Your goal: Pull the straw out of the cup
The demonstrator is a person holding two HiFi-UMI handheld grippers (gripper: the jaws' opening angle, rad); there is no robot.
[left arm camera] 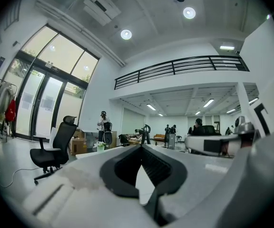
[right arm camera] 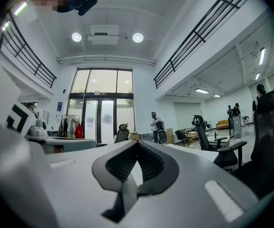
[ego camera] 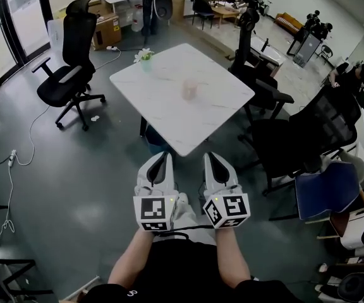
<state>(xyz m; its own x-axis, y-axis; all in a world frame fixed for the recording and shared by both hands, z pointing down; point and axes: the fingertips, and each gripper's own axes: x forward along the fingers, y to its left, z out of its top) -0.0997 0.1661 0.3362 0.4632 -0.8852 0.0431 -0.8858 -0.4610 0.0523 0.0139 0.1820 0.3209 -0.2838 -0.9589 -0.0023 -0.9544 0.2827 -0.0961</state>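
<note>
- Left gripper [ego camera: 162,158]: jaws closed, nothing between them.
- Right gripper [ego camera: 212,158]: jaws closed, empty.
- Both sit side by side, near the white table [ego camera: 169,115].
- Cup [ego camera: 189,90]: upright near table centre, well apart from both grippers; straw too small to make out.

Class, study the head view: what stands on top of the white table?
On the white table stand a pale translucent cup near the middle and a small potted plant at the far corner. What is inside the cup is too blurred to tell.
</note>
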